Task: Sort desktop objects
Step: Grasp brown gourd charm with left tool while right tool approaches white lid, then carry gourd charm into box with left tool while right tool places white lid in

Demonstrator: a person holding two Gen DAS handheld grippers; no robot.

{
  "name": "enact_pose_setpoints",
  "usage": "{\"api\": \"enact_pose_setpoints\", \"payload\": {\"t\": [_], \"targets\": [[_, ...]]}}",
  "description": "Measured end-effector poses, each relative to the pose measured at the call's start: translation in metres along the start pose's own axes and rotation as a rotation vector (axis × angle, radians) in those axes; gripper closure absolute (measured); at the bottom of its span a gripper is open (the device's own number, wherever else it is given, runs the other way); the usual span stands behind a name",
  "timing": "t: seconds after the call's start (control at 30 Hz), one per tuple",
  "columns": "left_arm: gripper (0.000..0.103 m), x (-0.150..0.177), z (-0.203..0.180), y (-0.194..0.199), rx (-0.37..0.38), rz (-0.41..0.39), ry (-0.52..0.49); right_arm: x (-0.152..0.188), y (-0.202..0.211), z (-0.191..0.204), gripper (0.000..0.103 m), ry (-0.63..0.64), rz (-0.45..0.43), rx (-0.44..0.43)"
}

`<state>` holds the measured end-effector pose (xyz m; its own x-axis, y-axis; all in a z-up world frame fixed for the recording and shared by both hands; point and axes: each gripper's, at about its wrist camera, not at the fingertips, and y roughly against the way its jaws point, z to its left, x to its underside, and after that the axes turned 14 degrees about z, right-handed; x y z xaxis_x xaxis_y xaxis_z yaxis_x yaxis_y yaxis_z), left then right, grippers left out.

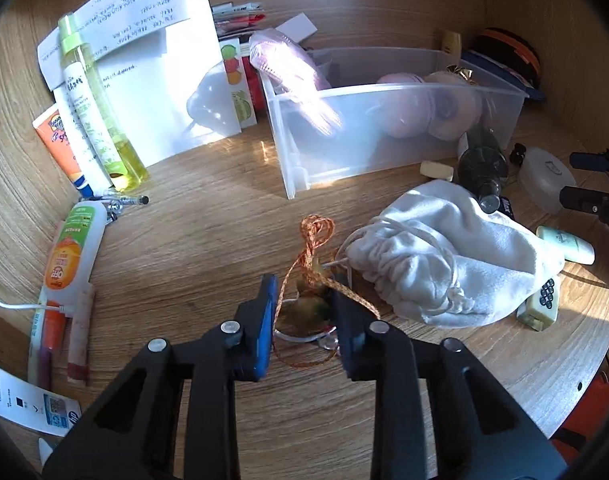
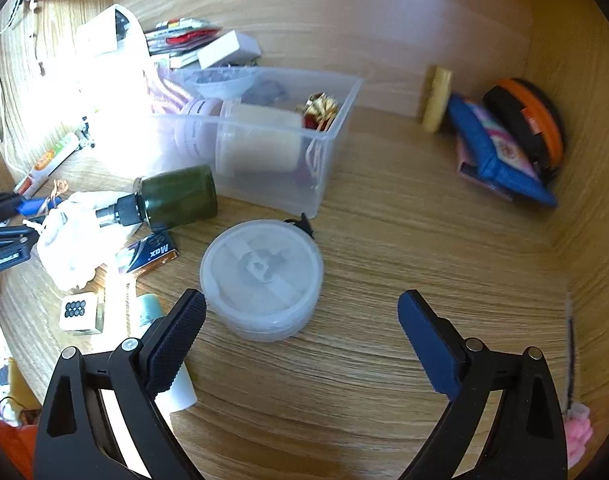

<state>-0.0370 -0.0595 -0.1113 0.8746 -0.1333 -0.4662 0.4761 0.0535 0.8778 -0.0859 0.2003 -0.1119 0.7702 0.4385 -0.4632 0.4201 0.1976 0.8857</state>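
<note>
L fingers [image 1: 302, 300] are narrowed round a small greenish-yellow trinket [image 1: 310, 306] tied w/ orange braided cord [image 1: 316, 236]; trinket sits betw. the blue pads, but whether the pads actually press it I cannot tell; cord loops out ahead of the fingers over the tabletop [image 1: 208, 220]; just R of them lies a white drawstring pouch [image 1: 444, 256], its string reaching to the trinket; beyond, a clear plastic bin [image 1: 384, 136] holds a pink comb and round pink cases; a dark green bottle [image 1: 482, 164] lies on its side by the bin's R end; tubes and a yellow spray bottle [image 1: 100, 108] lie far L on white papers; R fingers [image 2: 300, 312] are spread wide, grasping nothing; a round translucent lidded tub [image 2: 262, 276] sits on the tabletop just ahead, nearer the L finger, not touched as far as I can see; an "xpM"-marked pack [image 2: 148, 256] lies L of the tub; a blue pouch [image 2: 500, 152] and orange-black case lean at the far R wall.
</note>
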Motion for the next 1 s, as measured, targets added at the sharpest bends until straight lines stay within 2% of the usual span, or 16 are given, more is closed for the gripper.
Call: {"api": "enact_pose_setpoints", "payload": {"t": [0.1, 0.23, 0.33, 0.37, 0.4, 0.6, 0.87, 1.0], "targets": [[0.084, 0.0, 0.003, 0.0, 0.024, 0.004, 0.007, -0.002, -0.004, 0.003, 0.007, 0.005, 0.011, -0.01], [0.084, 0.003, 0.007, 0.003, 0.029, -0.01, 0.022, -0.003, -0.007, 0.006, 0.01, 0.013, 0.026, -0.056], [0.084, 0.006, 0.011, 0.008, 0.033, -0.028, 0.044, -0.004, -0.008, 0.007, 0.025, 0.024, 0.019, -0.075], [0.084, 0.007, 0.012, 0.01, 0.036, -0.034, 0.052, -0.005, -0.01, 0.007, 0.039, 0.026, 0.023, -0.092], [0.084, 0.008, 0.014, 0.011, 0.042, -0.04, 0.064, -0.006, -0.011, 0.007, 0.041, 0.027, 0.028, -0.11], [0.084, 0.01, 0.022, 0.028, 0.059, -0.092, 0.119, -0.003, -0.001, 0.0, 0.041, -0.007, -0.02, -0.139], [0.084, 0.007, 0.014, 0.058, 0.11, -0.203, 0.14, 0.001, 0.007, -0.014, 0.041, -0.04, -0.049, -0.218], [0.084, 0.004, 0.012, 0.068, 0.121, -0.237, 0.144, 0.0, 0.017, -0.015, 0.041, -0.047, -0.088, -0.225]]}}
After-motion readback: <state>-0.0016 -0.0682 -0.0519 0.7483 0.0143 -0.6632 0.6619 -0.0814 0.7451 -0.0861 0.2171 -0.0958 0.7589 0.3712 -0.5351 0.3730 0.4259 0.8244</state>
